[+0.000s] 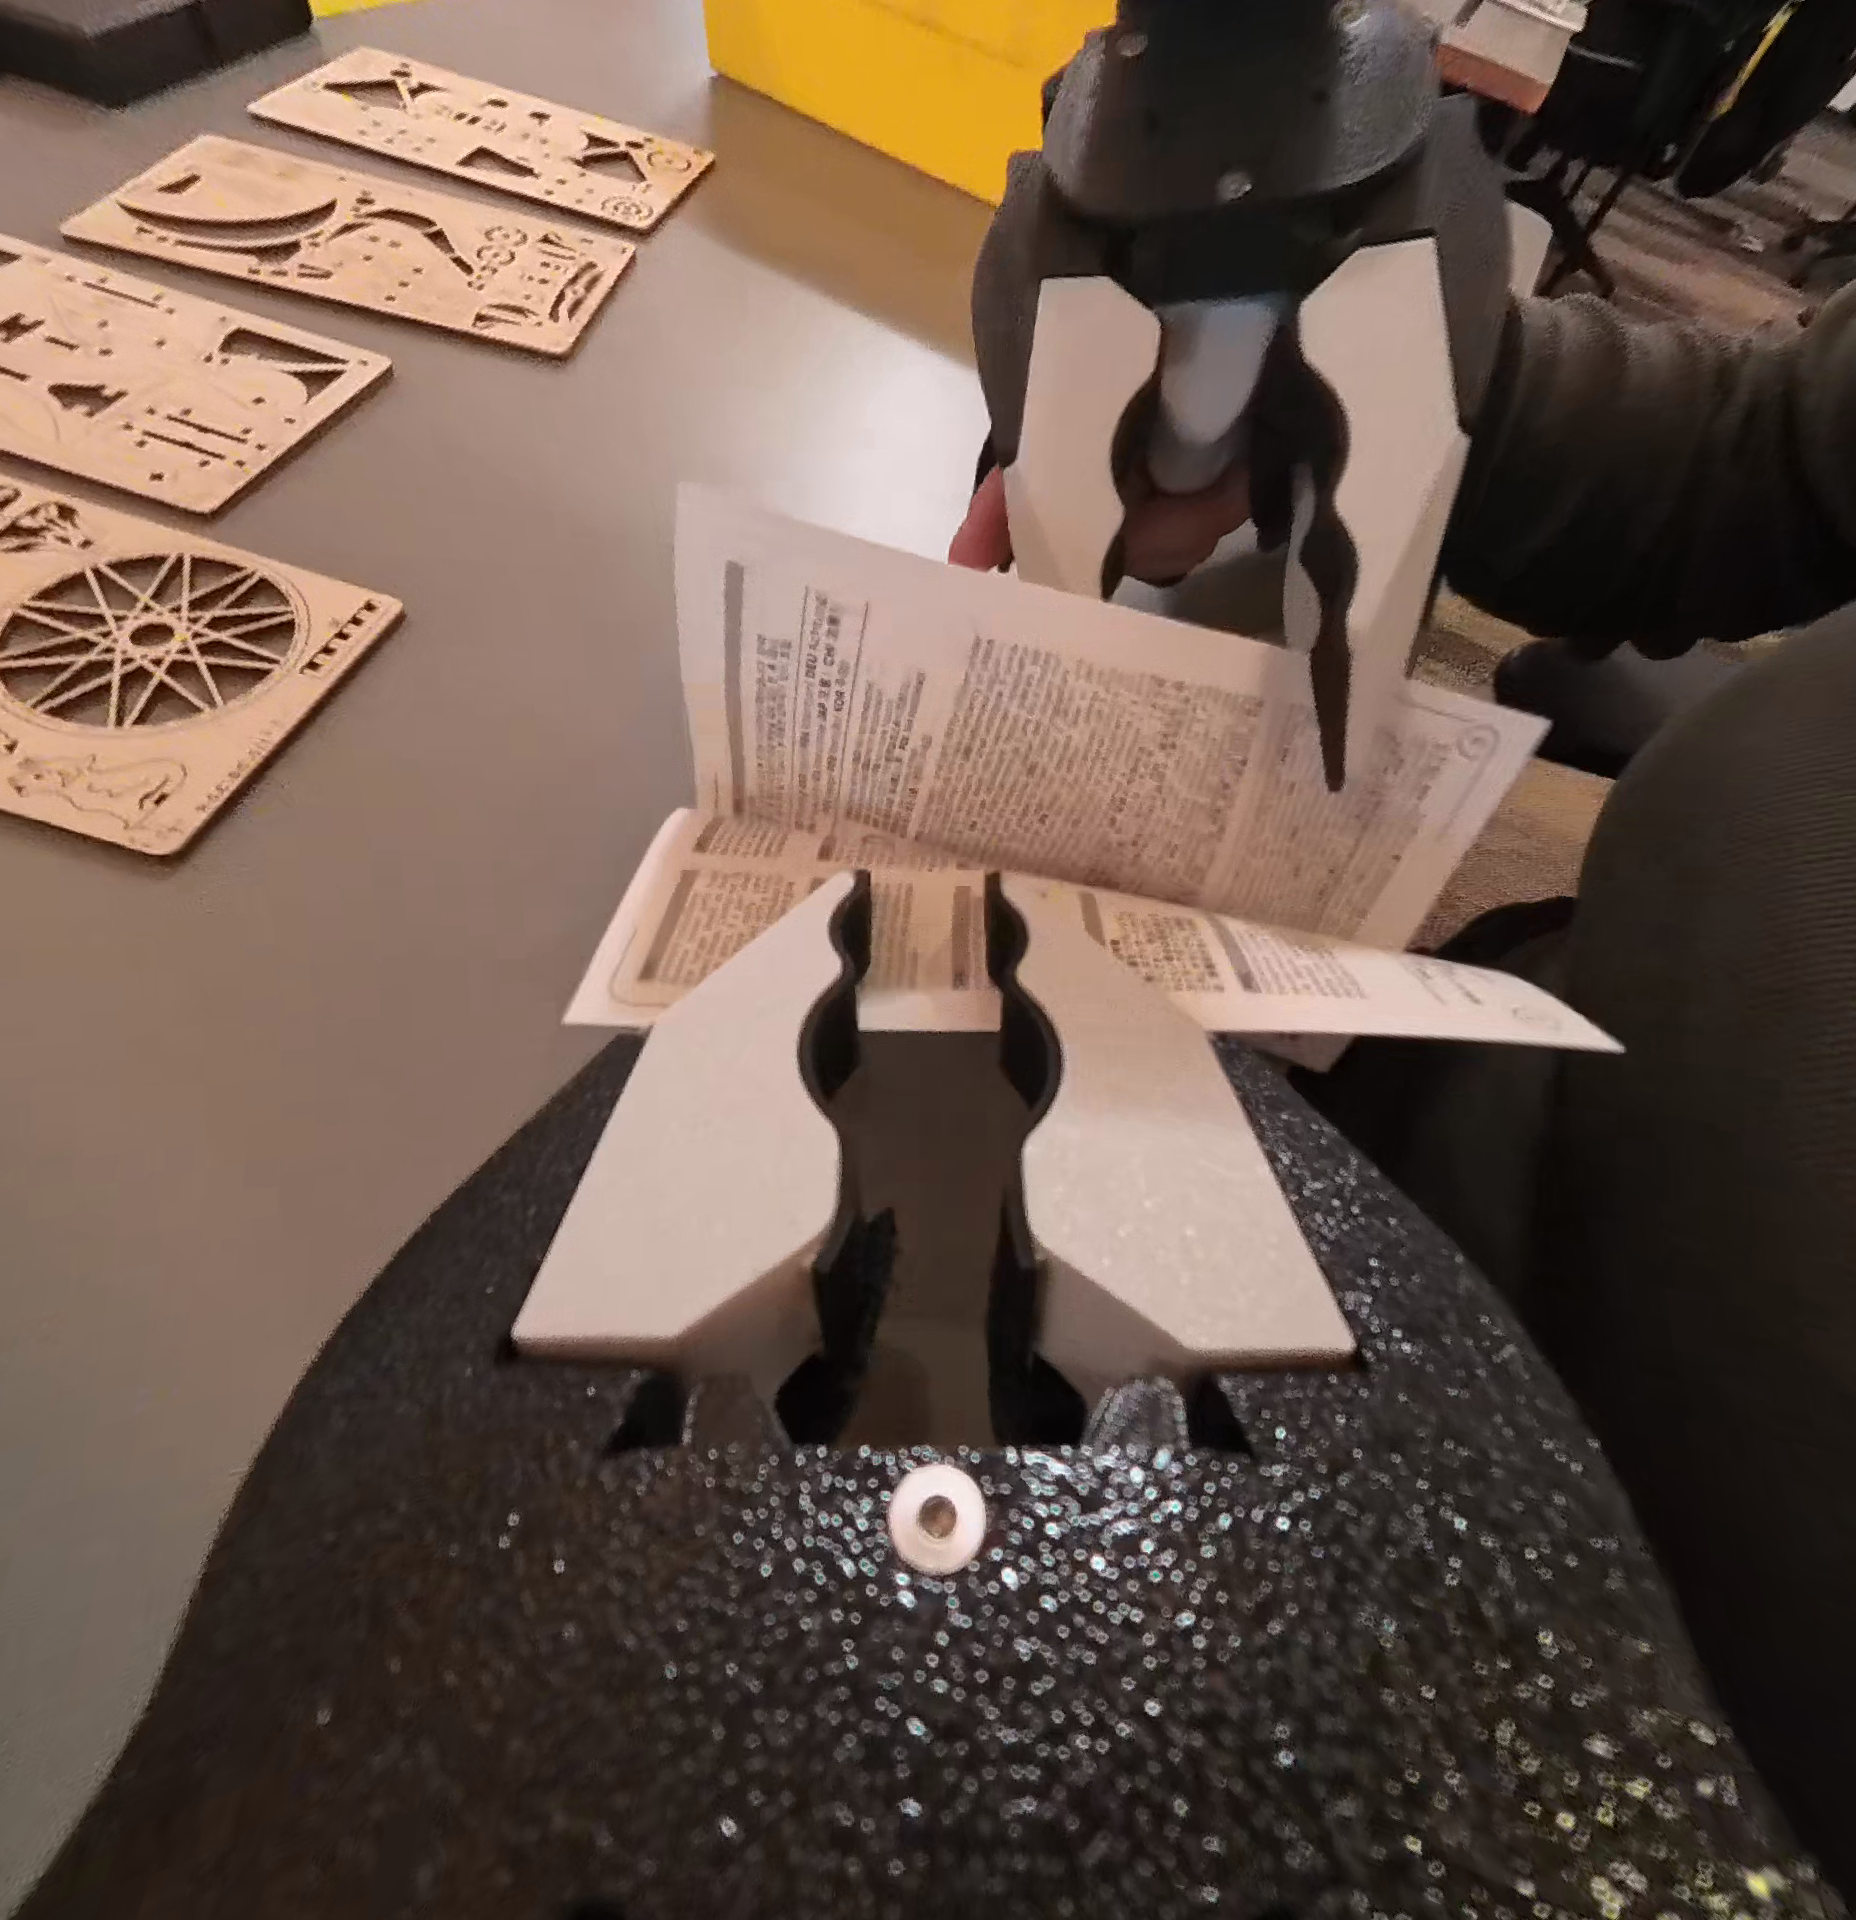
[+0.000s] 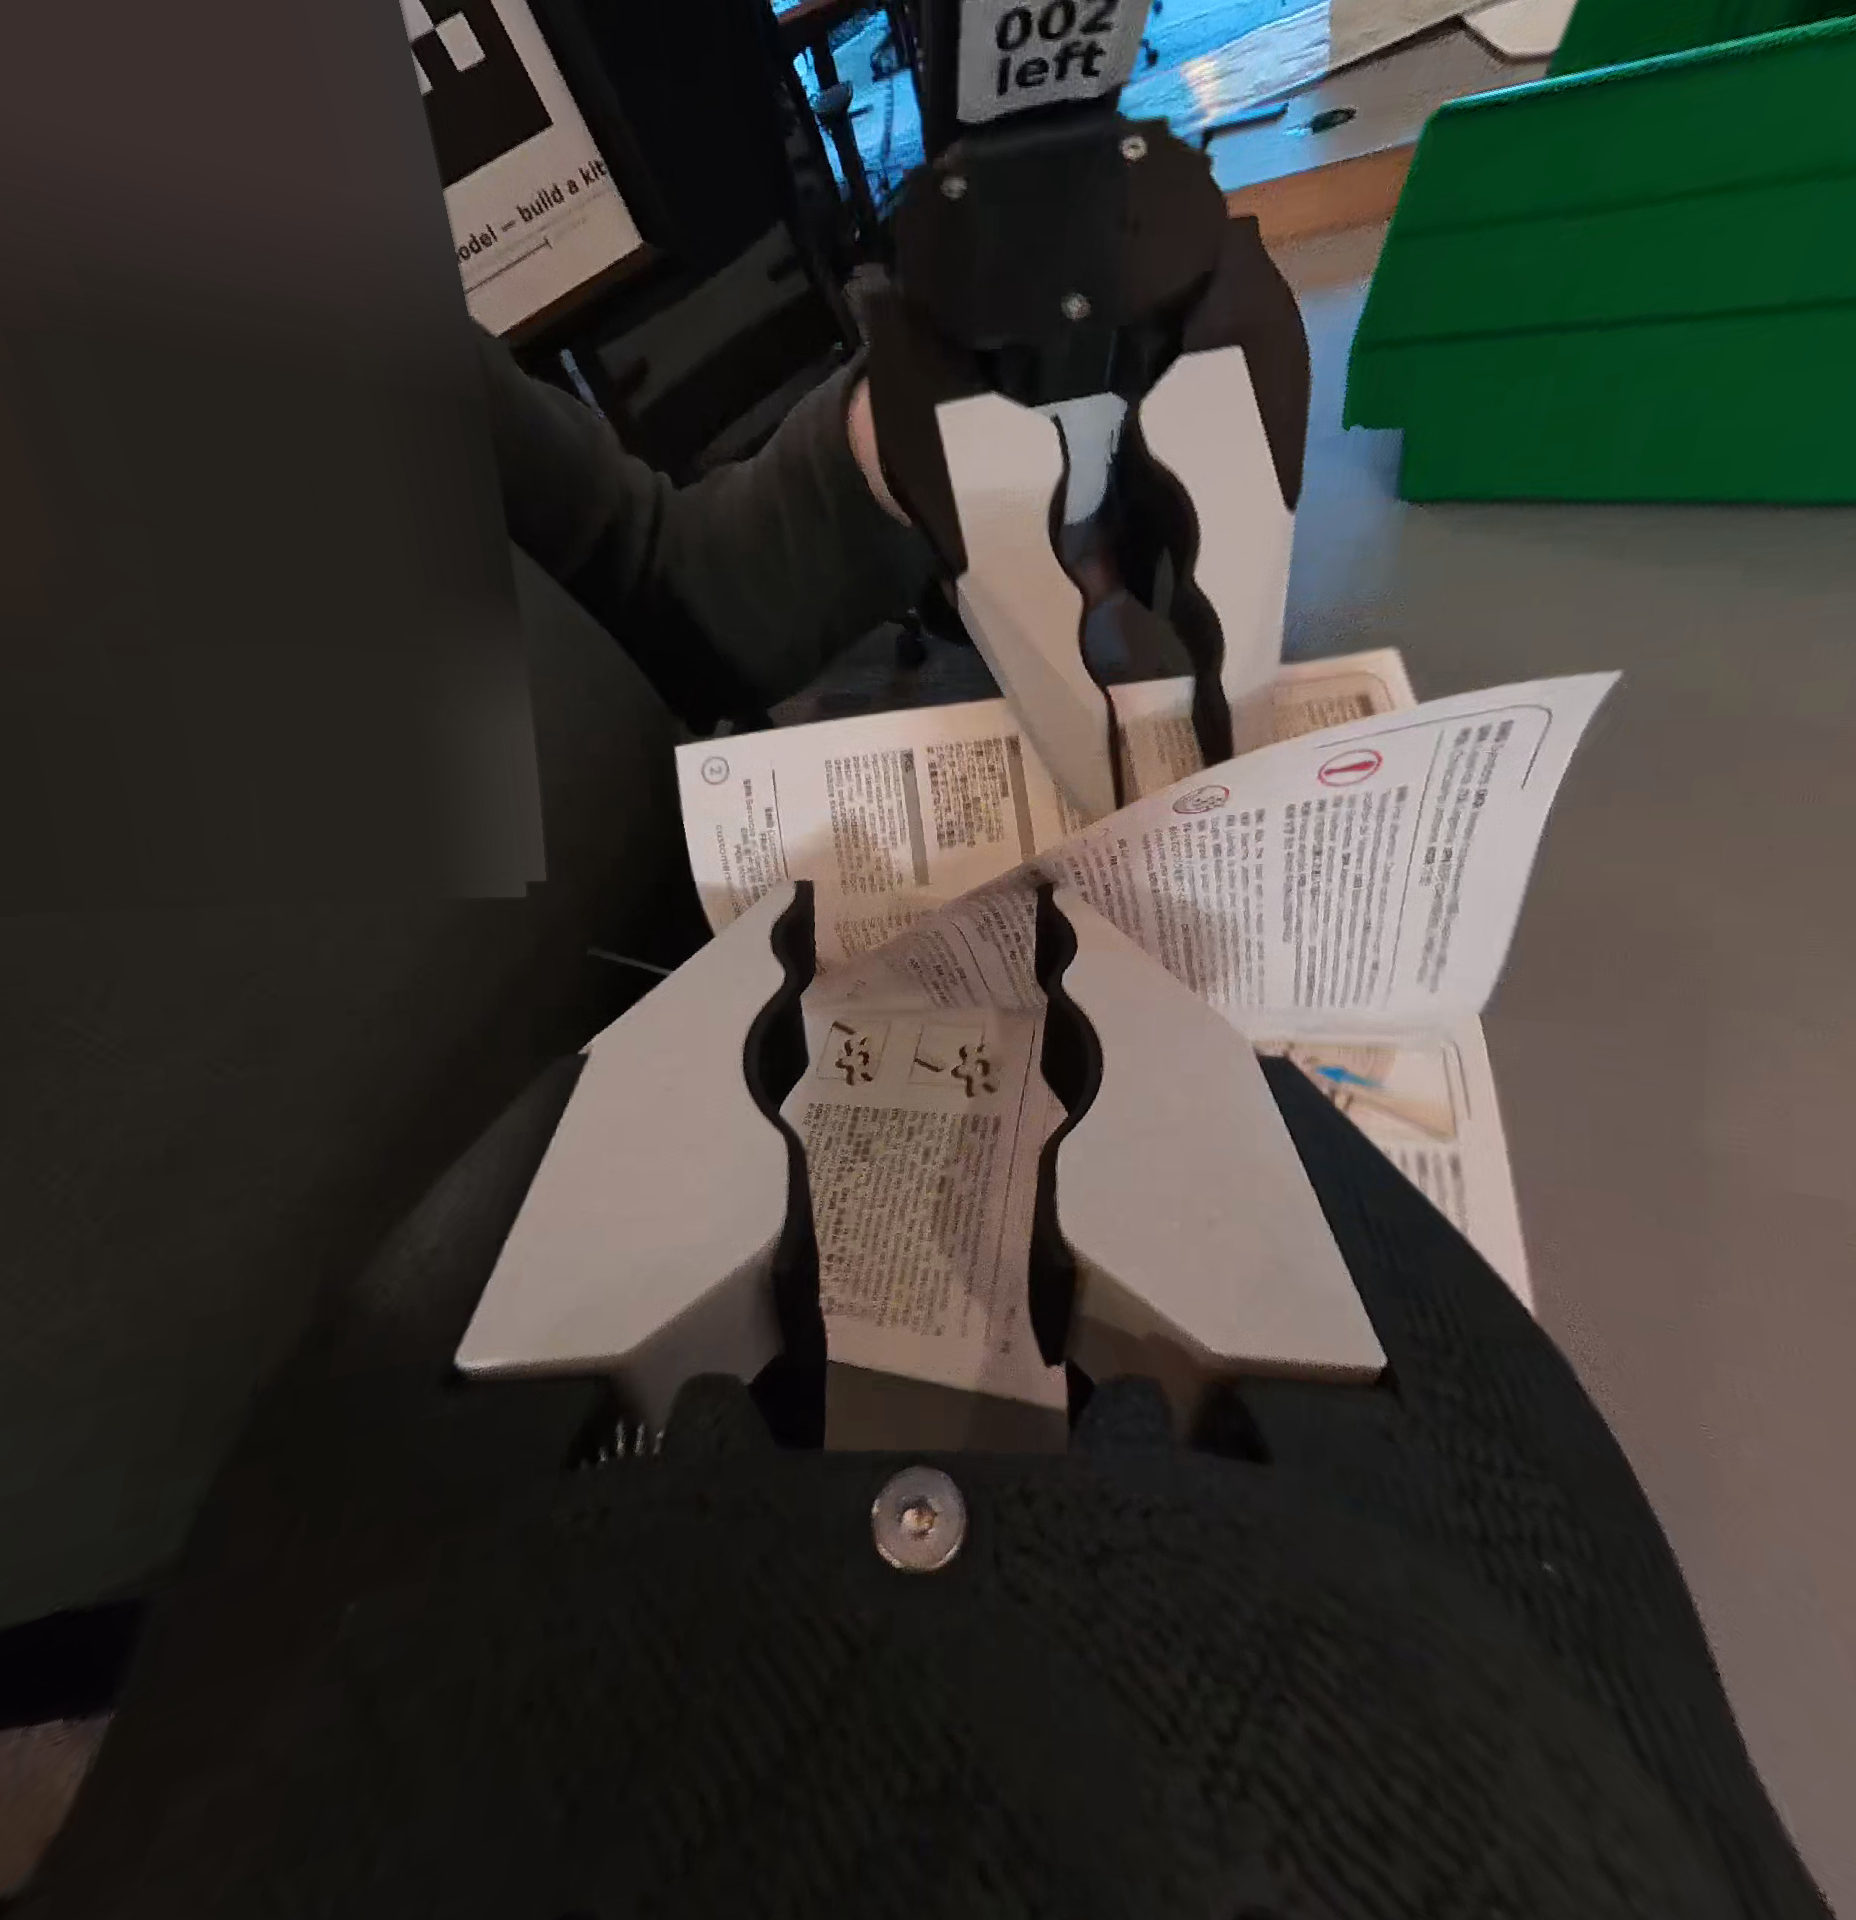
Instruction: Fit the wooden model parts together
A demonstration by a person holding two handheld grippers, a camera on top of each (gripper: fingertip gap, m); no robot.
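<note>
Several laser-cut wooden part sheets [image 1: 155, 644] lie flat in a row on the grey table [image 1: 539, 520], left of both grippers. A white printed instruction booklet [image 1: 1007, 727] lies open at the near table edge. My left gripper [image 1: 929, 883] is slightly open, with its tips down on the booklet's flat pages; it also shows in the right wrist view [image 2: 1163, 774]. My right gripper [image 2: 924, 899] is open and straddles a lifted, curling page [image 2: 1371, 852]. It shows from the front in the left wrist view [image 1: 1215, 686], one finger on each side of that page. Neither gripper holds wood.
A yellow box [image 1: 903, 73] stands at the far side of the table. A green bin [image 2: 1630, 260] stands to the right of the booklet. A person's dark sleeves [image 1: 1630, 468] reach in from the near side. A board with a black-and-white marker [image 2: 519, 156] stands behind.
</note>
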